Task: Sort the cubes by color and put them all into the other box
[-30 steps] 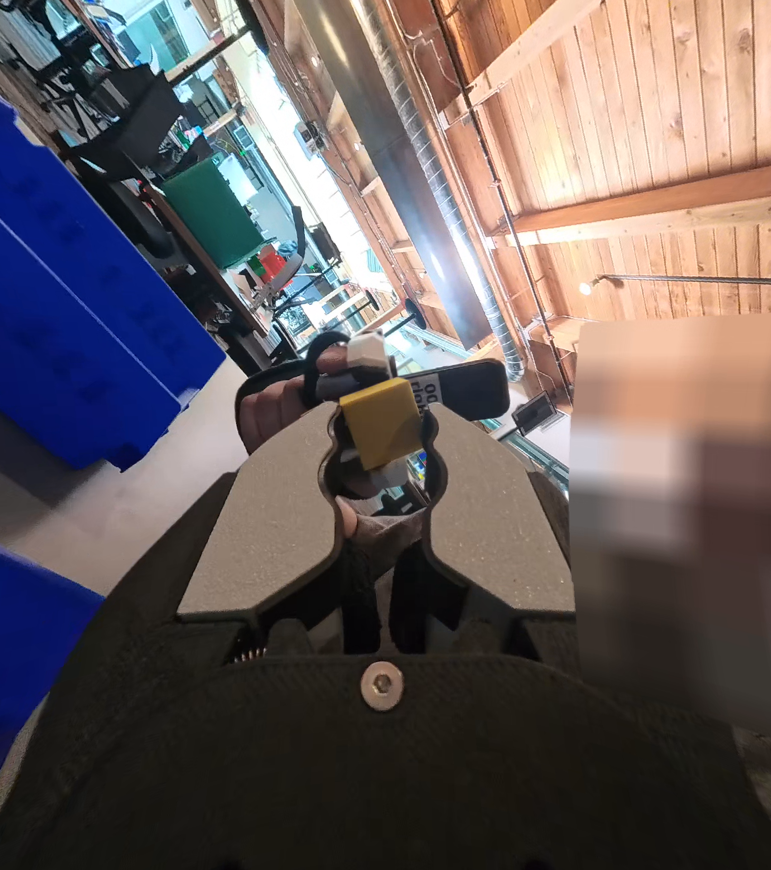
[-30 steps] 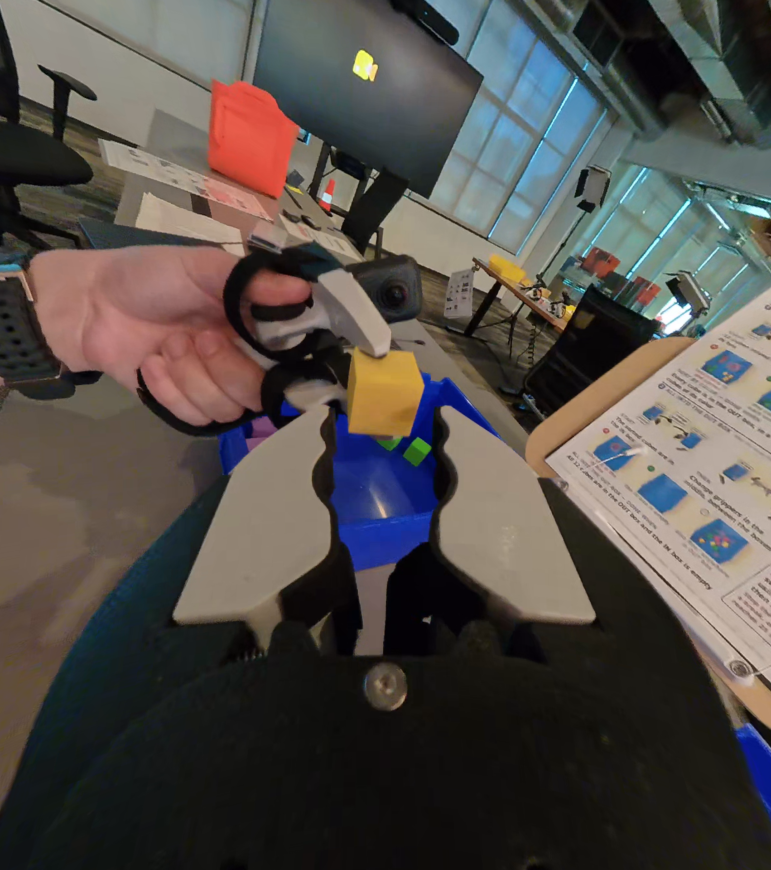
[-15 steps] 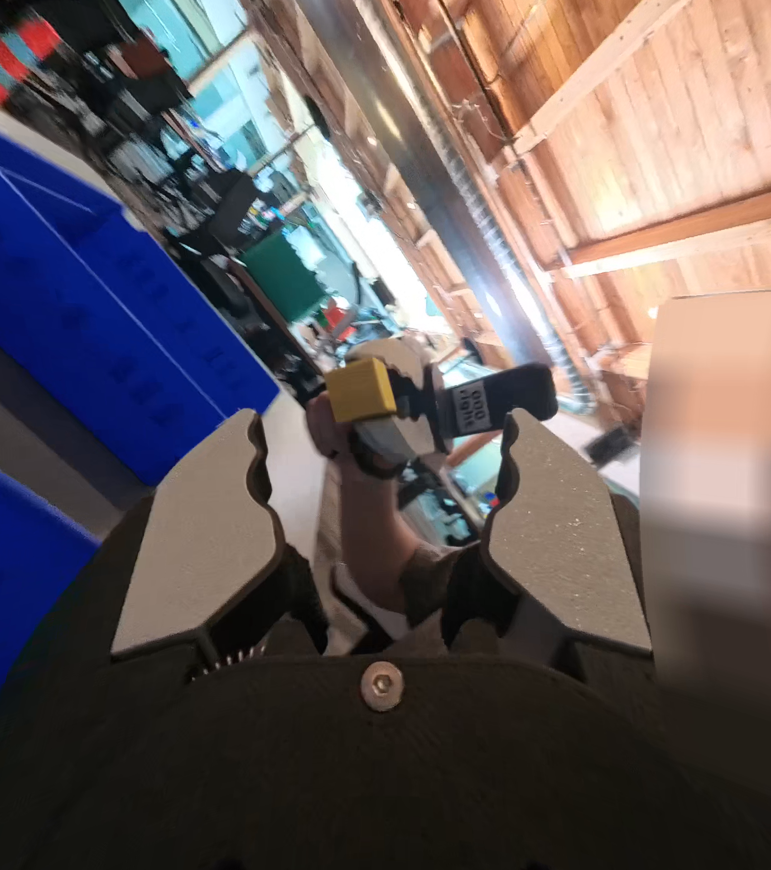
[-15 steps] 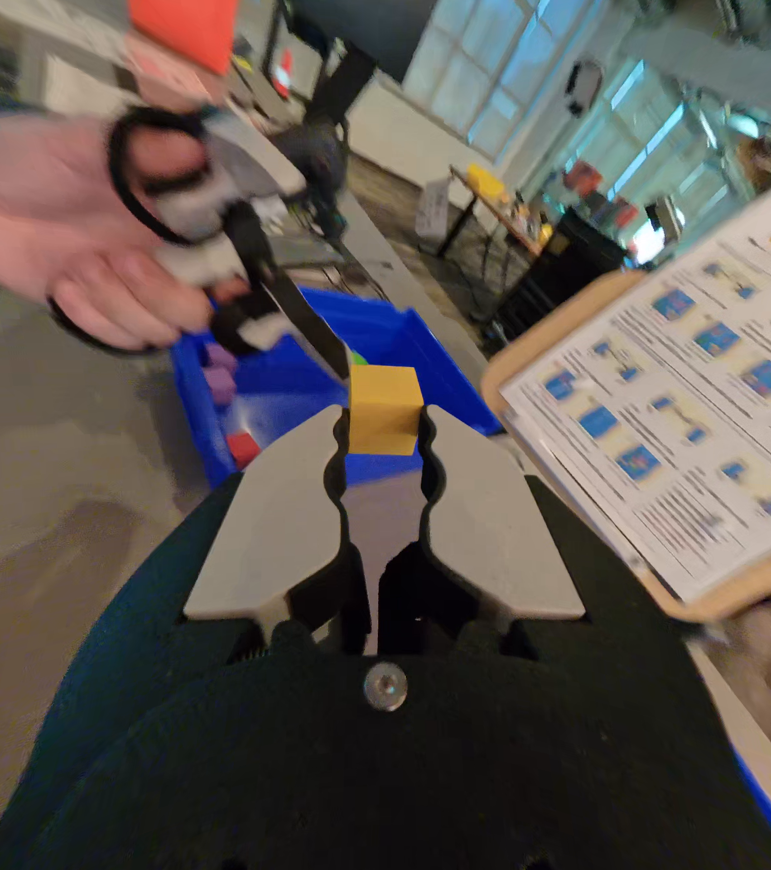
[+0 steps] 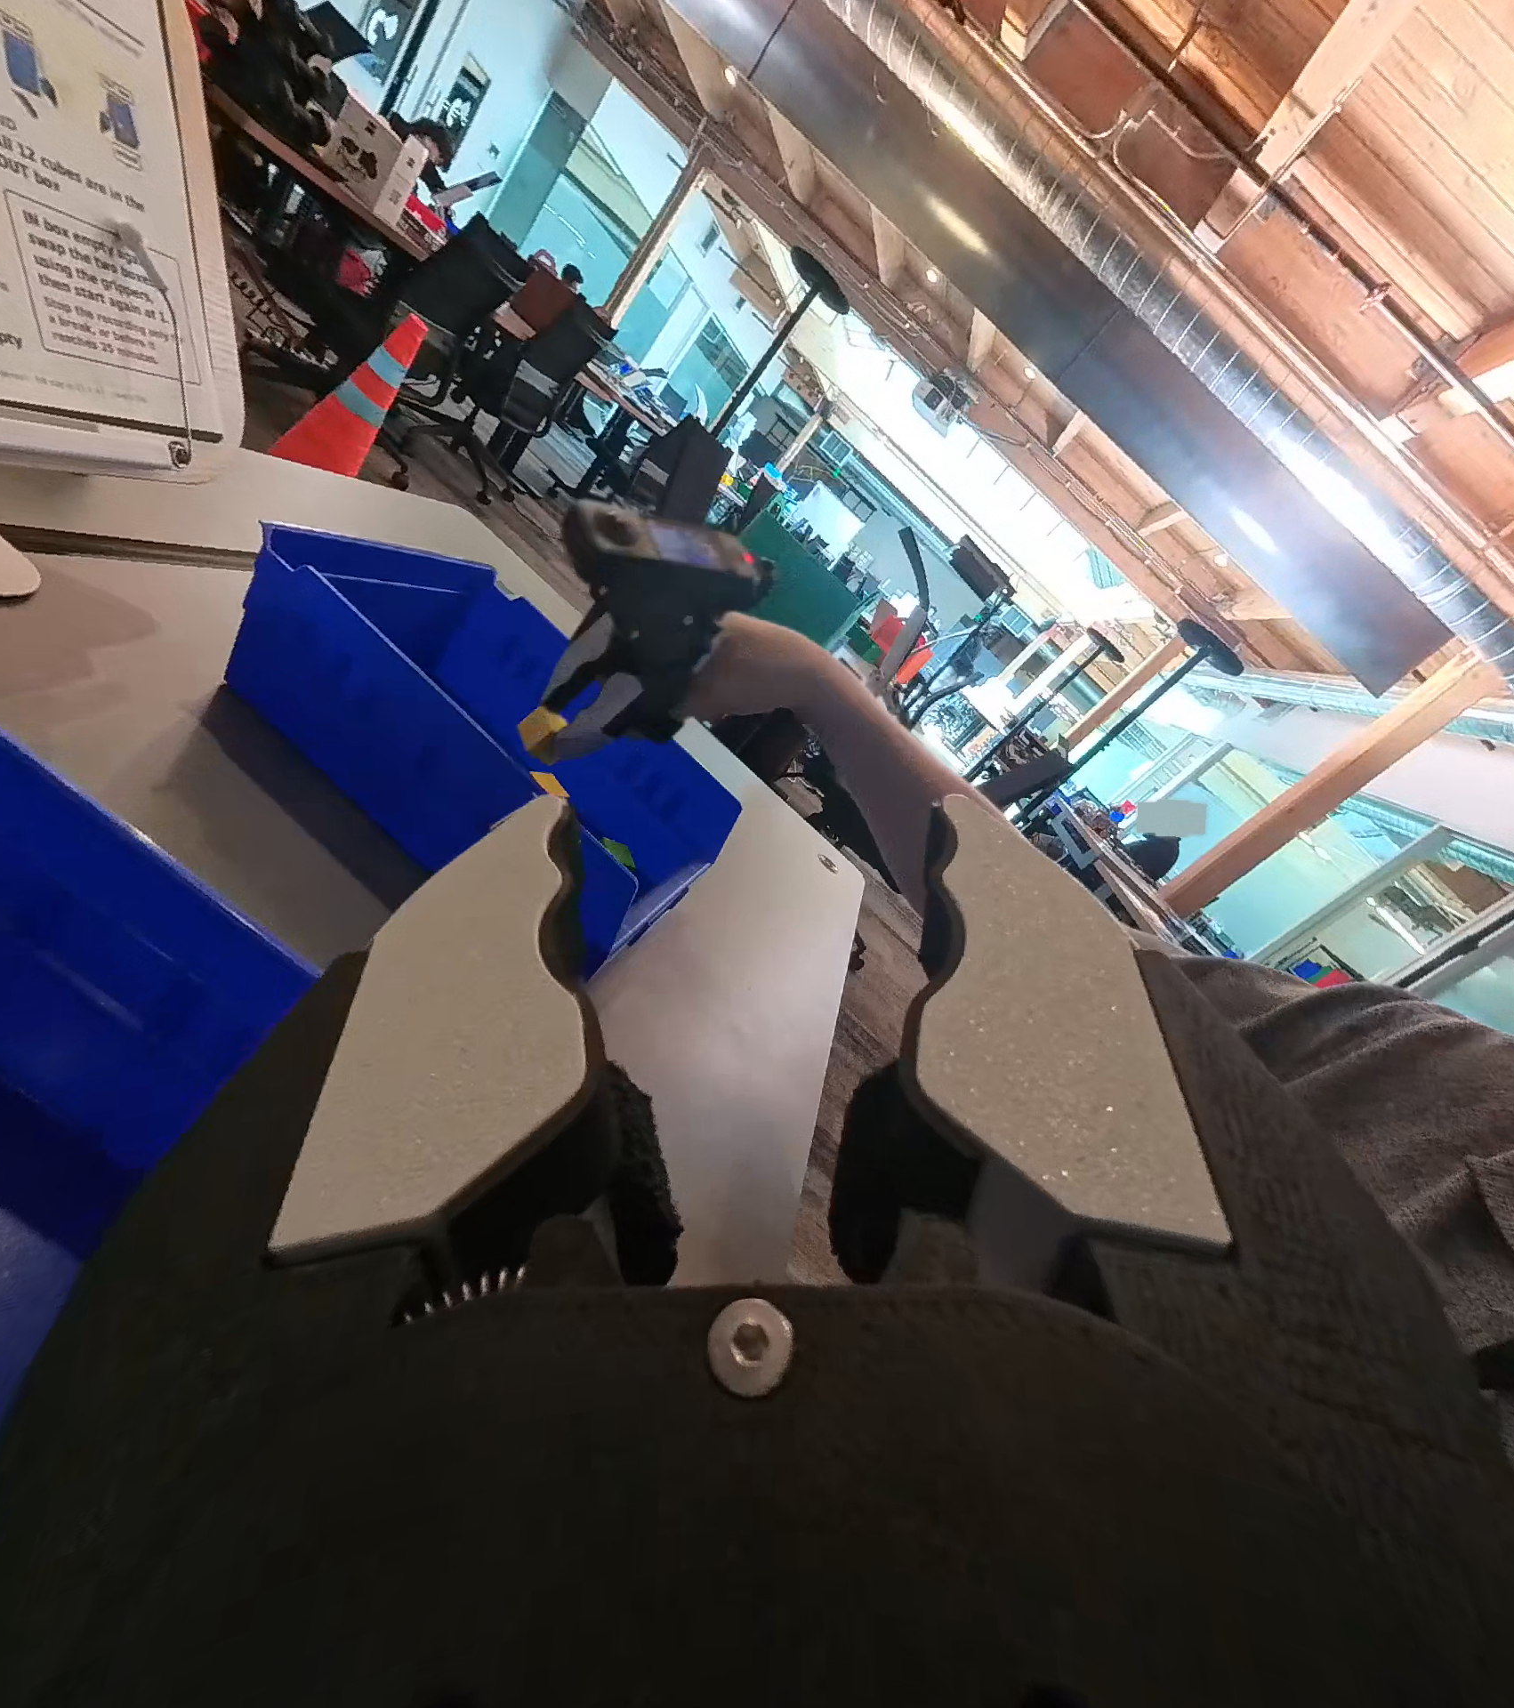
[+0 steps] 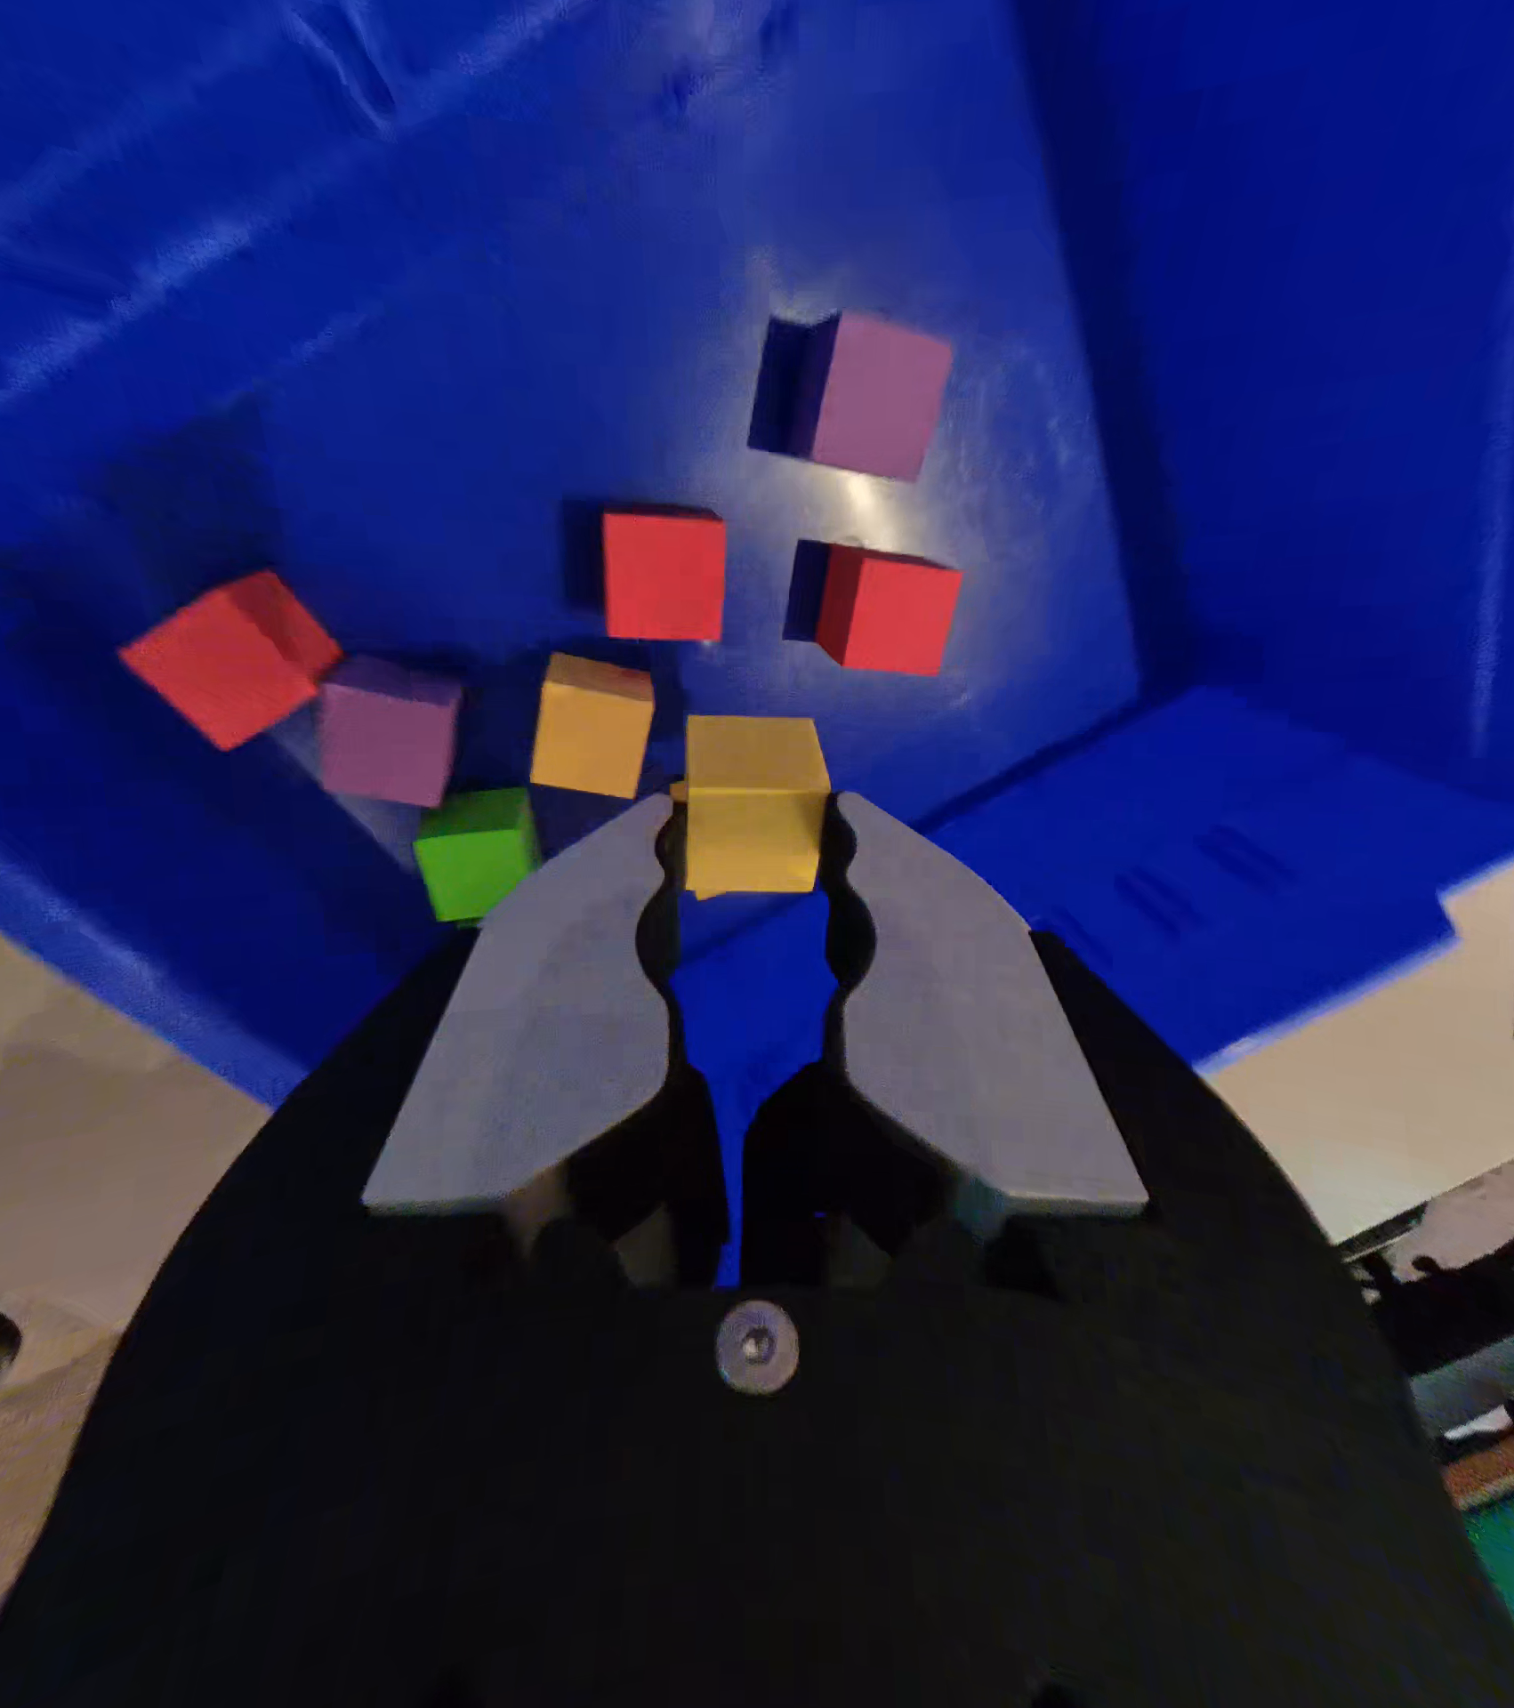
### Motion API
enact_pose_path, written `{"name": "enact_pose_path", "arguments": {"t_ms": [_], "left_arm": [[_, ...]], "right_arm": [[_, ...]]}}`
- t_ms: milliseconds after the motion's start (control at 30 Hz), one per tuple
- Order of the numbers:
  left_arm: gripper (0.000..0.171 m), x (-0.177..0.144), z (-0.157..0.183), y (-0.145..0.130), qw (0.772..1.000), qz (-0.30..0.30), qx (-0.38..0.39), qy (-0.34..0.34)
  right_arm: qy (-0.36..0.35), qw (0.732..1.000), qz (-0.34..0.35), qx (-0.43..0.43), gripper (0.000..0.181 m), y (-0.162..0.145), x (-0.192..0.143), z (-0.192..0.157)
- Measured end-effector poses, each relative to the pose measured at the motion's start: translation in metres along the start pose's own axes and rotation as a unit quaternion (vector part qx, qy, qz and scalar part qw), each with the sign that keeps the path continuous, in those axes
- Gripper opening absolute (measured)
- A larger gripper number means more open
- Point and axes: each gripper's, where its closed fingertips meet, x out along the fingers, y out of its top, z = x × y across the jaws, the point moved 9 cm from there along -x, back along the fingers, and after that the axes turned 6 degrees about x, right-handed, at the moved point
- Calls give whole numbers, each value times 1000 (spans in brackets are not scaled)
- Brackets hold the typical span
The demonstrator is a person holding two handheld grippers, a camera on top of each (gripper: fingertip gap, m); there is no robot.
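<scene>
My right gripper [image 6: 751, 809] is shut on a yellow cube [image 6: 753, 832] and points down into a blue bin [image 6: 458, 277]. On the bin's floor lie three red cubes [image 6: 665, 573], two purple cubes [image 6: 873, 393], one orange-yellow cube [image 6: 592, 725] and one green cube [image 6: 476, 850]. My left gripper [image 5: 749, 818] is open and empty, low over the grey table [image 5: 735, 1017]. The left wrist view shows the right gripper [image 5: 587, 730] farther off, holding the yellow cube [image 5: 541, 735] just above that bin [image 5: 384, 684].
A second blue bin [image 5: 42, 906] stands close at my left gripper's left. An instruction sheet on a board [image 5: 42, 213] stands at the table's back left. An orange cone [image 5: 365, 397], chairs and desks are on the floor beyond. The person's forearm [image 5: 827, 721] reaches over the table edge.
My right gripper shut on the yellow cube and my left gripper opened and let it go. The right gripper then swung down over the bin of cubes; the left drew back.
</scene>
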Motion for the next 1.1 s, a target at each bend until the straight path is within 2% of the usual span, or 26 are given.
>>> {"name": "enact_pose_path", "arguments": {"t_ms": [133,300,367,433,500,600,733,767,867,933,1033,1100], "left_arm": [[72,-7,-7,1,1000,4,-1,18],[71,-18,-22,4,998,2,-2,62],[71,-22,-34,5,994,-20,6,110],[71,-25,-49,6,983,-58,23,174],[71,-24,-64,10,970,-104,34,218],[67,-10,-89,21,935,-180,79,295],[68,23,-138,26,844,-318,119,415],[69,32,-150,25,833,-330,114,430],[69,56,-184,22,821,-334,91,455],[69,65,-205,17,813,-332,70,474],[69,74,-228,7,819,-316,13,479],[60,78,-237,2,812,-306,8,497]], "right_arm": [[30,999,-31,7,28,3,30,7],[47,997,-57,13,29,3,49,10],[54,997,-55,15,32,3,54,10],[53,997,-58,19,45,1,57,11],[52,997,-44,26,43,-1,52,12],[34,999,16,36,41,-3,25,13],[-34,987,148,45,37,-7,-31,0],[-51,980,185,46,36,-9,-43,-8],[-80,957,273,53,31,-16,-65,-33],[-96,947,303,54,29,-21,-69,-49],[-97,934,339,56,28,-27,-68,-65],[-93,928,357,61,28,-29,-67,-71]]}}
